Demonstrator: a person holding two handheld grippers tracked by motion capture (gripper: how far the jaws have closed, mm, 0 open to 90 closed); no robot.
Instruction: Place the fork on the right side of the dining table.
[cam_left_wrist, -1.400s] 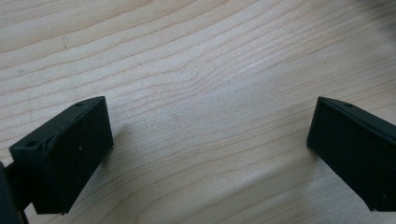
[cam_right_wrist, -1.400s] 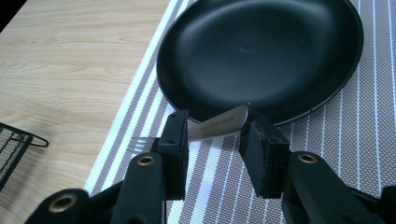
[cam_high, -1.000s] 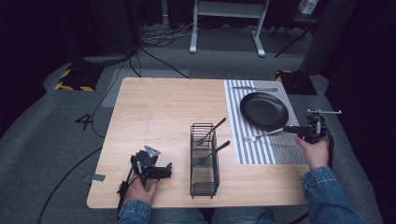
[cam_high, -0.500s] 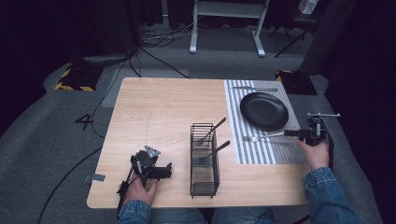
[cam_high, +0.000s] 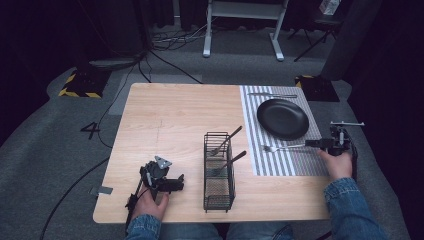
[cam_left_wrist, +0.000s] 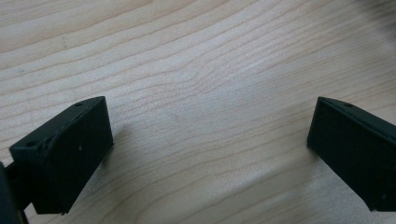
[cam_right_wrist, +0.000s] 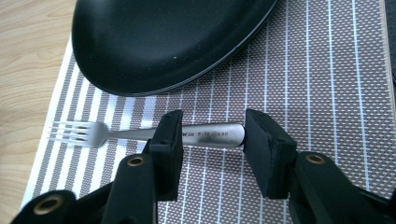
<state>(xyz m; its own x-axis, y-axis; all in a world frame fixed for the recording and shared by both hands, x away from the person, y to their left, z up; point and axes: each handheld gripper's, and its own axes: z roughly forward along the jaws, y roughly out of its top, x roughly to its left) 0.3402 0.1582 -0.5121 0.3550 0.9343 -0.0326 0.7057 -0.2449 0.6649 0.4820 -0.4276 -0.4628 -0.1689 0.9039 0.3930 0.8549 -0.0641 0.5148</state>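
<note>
A silver fork (cam_high: 280, 148) lies flat on the striped placemat (cam_high: 280, 167), just in front of the black plate (cam_high: 282, 118). My right gripper (cam_high: 312, 144) is low over the fork's handle at the table's right edge. In the right gripper view the handle (cam_right_wrist: 210, 135) runs crosswise through the gap of that gripper (cam_right_wrist: 212, 126). Its jaws have just been opening, and the pads (cam_right_wrist: 261, 140) no longer press on the fork. At the near left of the wooden table (cam_high: 170, 115), my left gripper (cam_high: 176, 184) rests open, and bare wood shows between its jaws (cam_left_wrist: 210, 135).
A black wire basket (cam_high: 219, 172) stands in the middle near the front edge, with two dark-handled utensils (cam_high: 226, 141) leaning out of it. A knife (cam_high: 272, 94) lies at the placemat's far end. The plate's rim (cam_right_wrist: 163, 70) is close behind the fork.
My right gripper has sunk slightly toward the placemat with the fork, which now lies on the mat. Its jaws stand wider apart. The left gripper has not moved.
</note>
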